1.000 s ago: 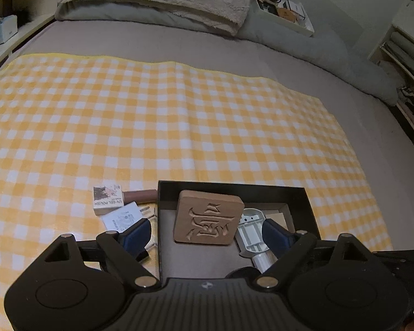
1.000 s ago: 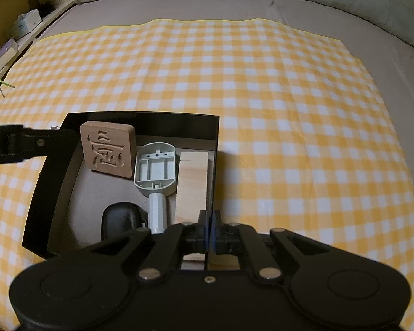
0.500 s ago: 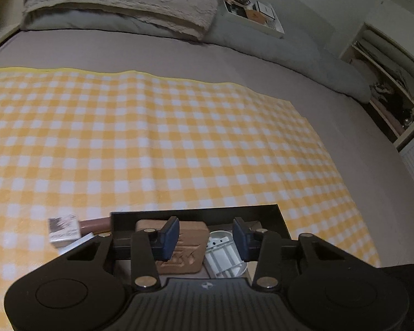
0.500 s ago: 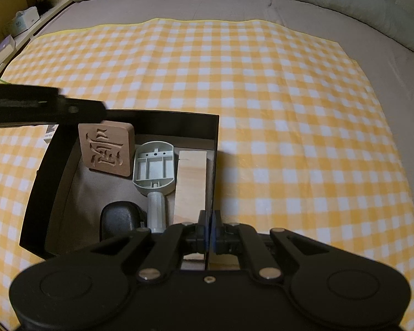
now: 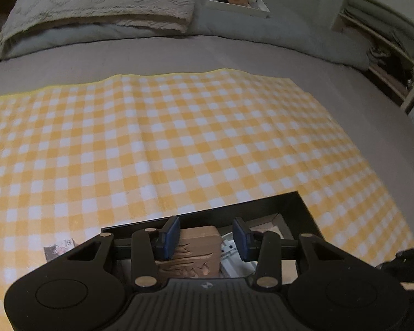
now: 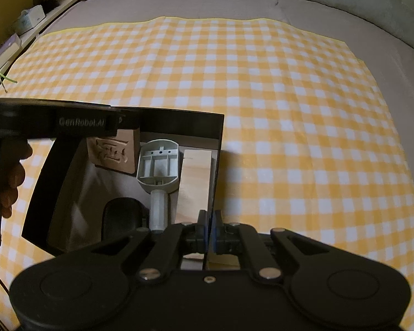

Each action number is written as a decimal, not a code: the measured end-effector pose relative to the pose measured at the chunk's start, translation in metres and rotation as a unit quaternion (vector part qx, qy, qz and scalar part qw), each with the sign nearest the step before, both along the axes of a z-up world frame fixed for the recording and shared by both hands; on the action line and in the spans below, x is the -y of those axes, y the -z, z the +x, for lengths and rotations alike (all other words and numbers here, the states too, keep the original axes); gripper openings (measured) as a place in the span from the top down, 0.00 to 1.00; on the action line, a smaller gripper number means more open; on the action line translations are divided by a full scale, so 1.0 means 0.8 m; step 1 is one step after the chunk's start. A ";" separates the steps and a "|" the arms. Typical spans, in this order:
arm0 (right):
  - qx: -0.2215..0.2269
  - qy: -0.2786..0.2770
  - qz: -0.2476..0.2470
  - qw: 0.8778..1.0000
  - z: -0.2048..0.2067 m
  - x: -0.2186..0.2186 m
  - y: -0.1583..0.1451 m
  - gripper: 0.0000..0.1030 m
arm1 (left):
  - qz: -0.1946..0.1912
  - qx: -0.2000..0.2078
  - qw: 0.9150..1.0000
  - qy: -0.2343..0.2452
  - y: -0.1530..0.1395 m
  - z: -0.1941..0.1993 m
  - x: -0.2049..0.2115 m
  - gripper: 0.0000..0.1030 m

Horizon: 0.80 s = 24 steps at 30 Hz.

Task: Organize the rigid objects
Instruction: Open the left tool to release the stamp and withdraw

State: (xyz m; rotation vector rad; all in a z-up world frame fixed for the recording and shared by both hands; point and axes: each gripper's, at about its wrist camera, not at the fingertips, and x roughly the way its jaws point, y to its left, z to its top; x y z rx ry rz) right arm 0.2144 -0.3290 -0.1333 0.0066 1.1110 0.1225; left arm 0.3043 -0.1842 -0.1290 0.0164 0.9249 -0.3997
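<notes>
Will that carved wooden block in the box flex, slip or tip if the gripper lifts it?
The carved wooden block looks thick and solid, so probably stiff. Its smooth flat sides may slip slightly. It leans against the box wall, so a nudge could topple it flat.

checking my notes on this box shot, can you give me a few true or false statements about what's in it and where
1. The carved wooden block lies inside the black box. True.
2. The right gripper stands wide open. False: it is shut on the box's wall.
3. The grey plastic piece lies between the carved block and the plain wood plank. True.
4. The box sits on bare grey sheet. False: it sits on the yellow checked cloth.
5. The left gripper is outside the box. False: it reaches over it.
</notes>
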 end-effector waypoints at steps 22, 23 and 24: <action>-0.002 0.000 -0.006 1.000 0.004 -0.003 0.005 0.96 | -0.066 -0.005 0.997 -0.034 -0.055 -0.043 -0.071 0.19; -0.002 0.000 -0.006 1.000 0.004 -0.003 0.004 0.96 | -0.065 -0.006 0.997 -0.035 -0.057 -0.047 -0.078 0.14; -0.002 0.000 -0.006 1.000 0.004 -0.003 0.004 0.96 | -0.063 -0.004 0.997 -0.035 -0.060 -0.052 -0.084 0.12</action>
